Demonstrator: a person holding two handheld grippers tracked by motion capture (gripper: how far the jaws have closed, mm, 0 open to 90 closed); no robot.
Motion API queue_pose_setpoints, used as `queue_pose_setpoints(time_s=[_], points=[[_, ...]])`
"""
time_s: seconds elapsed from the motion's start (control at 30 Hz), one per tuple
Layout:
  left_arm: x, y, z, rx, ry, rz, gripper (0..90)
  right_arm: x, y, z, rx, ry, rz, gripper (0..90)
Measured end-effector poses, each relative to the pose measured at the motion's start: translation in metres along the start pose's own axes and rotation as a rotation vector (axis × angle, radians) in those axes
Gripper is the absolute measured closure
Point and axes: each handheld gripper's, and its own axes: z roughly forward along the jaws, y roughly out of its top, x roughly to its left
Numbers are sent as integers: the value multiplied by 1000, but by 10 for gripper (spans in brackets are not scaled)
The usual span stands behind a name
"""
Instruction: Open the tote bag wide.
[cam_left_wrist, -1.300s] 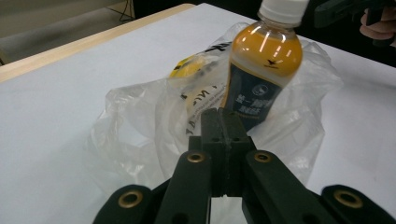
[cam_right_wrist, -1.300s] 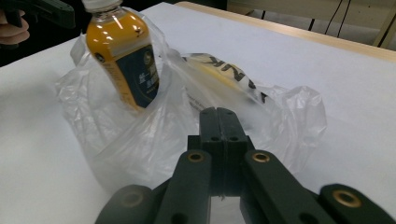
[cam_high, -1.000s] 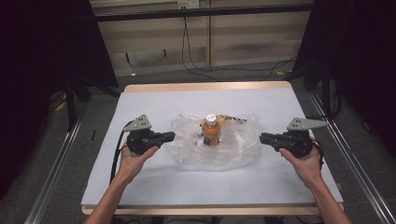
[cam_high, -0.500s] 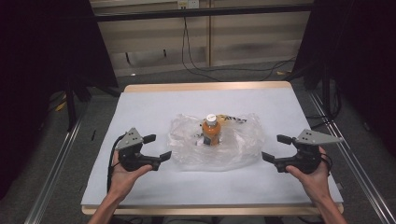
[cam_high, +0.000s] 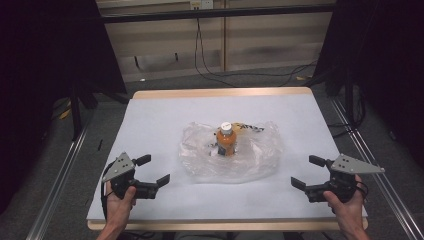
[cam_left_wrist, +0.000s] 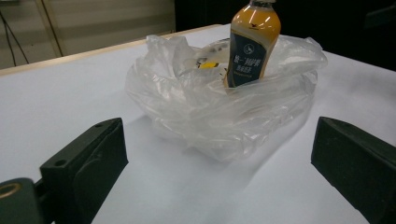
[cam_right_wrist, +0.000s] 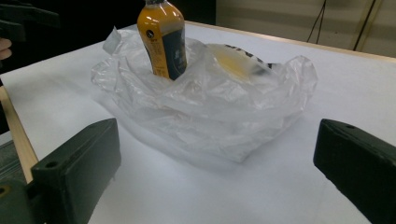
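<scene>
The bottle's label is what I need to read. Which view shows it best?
The left gripper view: the dark label faces the camera, large, with pale print. The right gripper view shows it turned sideways on the bottle. In the high view it is tiny behind the plastic bag.

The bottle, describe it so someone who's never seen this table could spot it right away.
Start at the white-covered table and find the crumpled clear plastic bag at its middle. The bottle stands upright inside that bag. It is the one orange thing there, with a white cap and a dark label.
</scene>
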Motion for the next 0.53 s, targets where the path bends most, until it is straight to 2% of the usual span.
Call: queue_pose_setpoints(time_s=[0.03, 0.1, 0.13, 0.17, 0.23, 0.27, 0.33, 0.37, 0.4, 0.53], points=[[1, -3, -2, 4, -1, -2, 33, 0, 0, 0, 0, 0, 0, 8], [0, -11, -5, 17, 27, -47, 32, -1, -3, -4, -11, 0, -1, 5], [-2, -18, -8, 10, 51, -34, 32, 0, -6, -8, -28, -25, 26, 0], [-2, -18, -8, 10, 51, -34, 30, 0, -8, -10, -34, -56, 47, 4], [0, -22, -12, -10, 47, -23, 28, -2, -13, -14, -52, -87, 46, 11], [0, -23, -13, -21, 70, -18, 26, -3, -15, -15, -53, -99, 46, 11], [0, -25, -13, -34, 74, -24, 24, -4, -20, -17, -67, -127, 64, 12], [1, -26, -13, -31, 66, -29, 24, -4, -20, -17, -67, -127, 64, 12], [2, -27, -13, -32, 81, -28, 27, -4, -24, -20, -107, -182, 98, 12], [5, -26, -14, -41, 94, -27, 24, -6, -27, -21, -117, -195, 102, 12]])
